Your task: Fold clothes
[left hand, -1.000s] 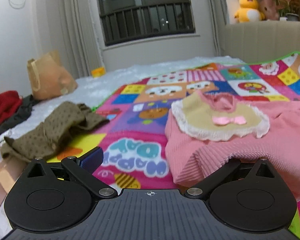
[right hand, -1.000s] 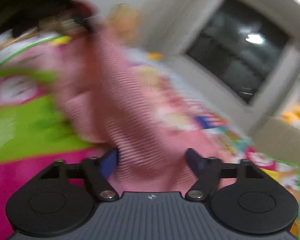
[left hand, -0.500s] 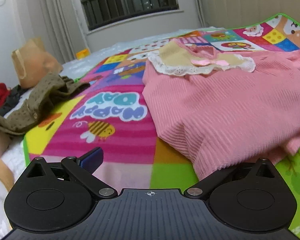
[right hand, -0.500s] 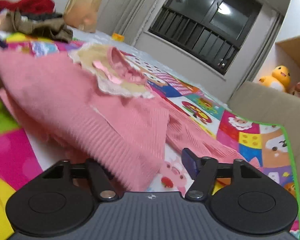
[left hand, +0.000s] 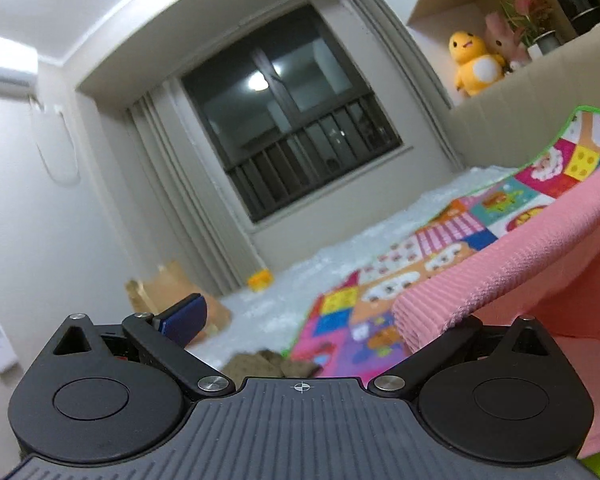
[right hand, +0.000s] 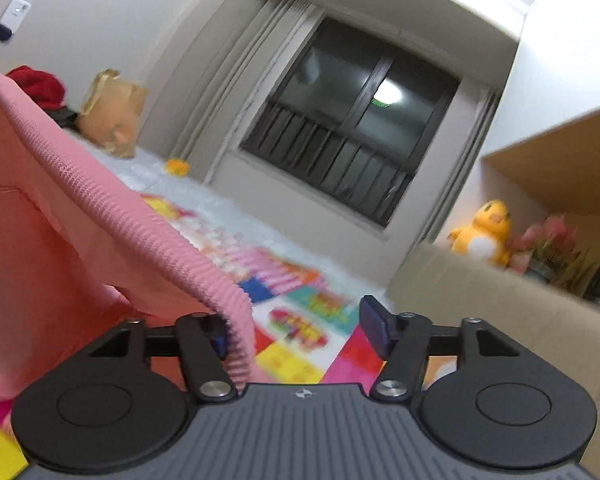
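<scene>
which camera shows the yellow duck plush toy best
The left wrist view: the yellow duck plush toy sits sharp on the ledge, face and white belly clear. In the right wrist view the same toy appears at a similar size but motion-blurred, its face indistinct.

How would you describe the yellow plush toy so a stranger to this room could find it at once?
Start at the dark barred window and move right to the ledge above the beige padded headboard. The yellow plush toy sits there, beside pink flowers. It alone is bright yellow with a white belly; in the left wrist view it shows a smiling face.
</scene>
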Demonstrator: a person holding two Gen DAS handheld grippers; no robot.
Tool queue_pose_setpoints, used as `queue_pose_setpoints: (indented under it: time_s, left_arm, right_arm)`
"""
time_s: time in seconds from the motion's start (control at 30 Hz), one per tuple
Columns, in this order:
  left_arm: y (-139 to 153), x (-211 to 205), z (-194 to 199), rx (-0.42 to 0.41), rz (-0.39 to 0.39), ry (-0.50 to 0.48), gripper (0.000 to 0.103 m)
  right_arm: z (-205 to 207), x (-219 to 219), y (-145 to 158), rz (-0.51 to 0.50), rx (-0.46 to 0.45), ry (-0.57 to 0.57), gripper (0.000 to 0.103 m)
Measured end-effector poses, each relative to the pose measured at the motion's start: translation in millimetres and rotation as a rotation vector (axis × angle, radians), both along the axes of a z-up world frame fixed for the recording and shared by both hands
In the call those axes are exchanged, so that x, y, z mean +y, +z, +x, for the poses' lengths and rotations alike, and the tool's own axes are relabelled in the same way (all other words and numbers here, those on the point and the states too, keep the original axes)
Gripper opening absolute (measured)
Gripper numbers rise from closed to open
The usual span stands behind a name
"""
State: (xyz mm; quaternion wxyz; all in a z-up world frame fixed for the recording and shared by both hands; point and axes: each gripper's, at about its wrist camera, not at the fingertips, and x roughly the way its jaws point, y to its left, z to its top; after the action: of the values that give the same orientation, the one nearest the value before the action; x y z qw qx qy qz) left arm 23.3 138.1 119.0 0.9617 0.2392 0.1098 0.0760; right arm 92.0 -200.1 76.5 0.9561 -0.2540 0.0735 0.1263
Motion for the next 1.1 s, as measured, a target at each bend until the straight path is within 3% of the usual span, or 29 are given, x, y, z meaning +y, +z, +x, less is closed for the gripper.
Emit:
queue_pose_setpoints:
  time_s: [0.17, 0.3, 0.37, 0.43, 0.57, 0.67, 0.87, 0.97, 1.03, 1.1]
  left_arm:
    - [-58, 10, -29, 0.265, -0.106, -0.078, 0.103]
    - [-107, 20, -56, 0.482, -0.196, -0.147, 0.103]
    - [-112, 33, -59, 0.506, -0.254, -0.137, 0.103]
    - [-105, 53, -58, 0.491, -0.353, -0.121, 0.103]
    - [-82, 91, -48, 0.404, -0.643, -0.112, 0.103]
    - [-71, 110, -23, 0.358, -0.847, -0.157, 0.103]
    - [-59, 140, -7, 0.260, -1.149, -0.308, 0.103]
    - [-55, 154, -13, 0.203, -1.182, -0.351, 0.103]
    - [-53, 163, -16, 0.172, -1.179, -0.354, 0.103]
    - [-57, 167, -14, 0.166, -1.180, -0.337, 0.103]
  right_arm:
    - [-29, -9, -59, -0.107, 0.201, 0.038, 0.073]
    - [-56, -23, -81, -0.131, 0.314, 0.066, 0.075]
    - [-63, -24, -80, -0.127, 0.322, 0.080, 0.079]
    - [-64, -22, -64, -0.094, 0.308, 0.100, 0.082]
    - [-42, -2, -27, 0.043, 0.299, 0.197, 0.096]
    - [-14, 33, -8, 0.119, 0.334, 0.293, 0.096]
    - [26, 119, 8, 0.087, 0.309, 0.435, 0.096]
    - [43, 150, 6, 0.063, 0.306, 0.454, 0.092]
    - [67, 168, 1, 0.091, 0.352, 0.435, 0.083]
    - [92, 186, -5, 0.126, 0.402, 0.410, 0.082]
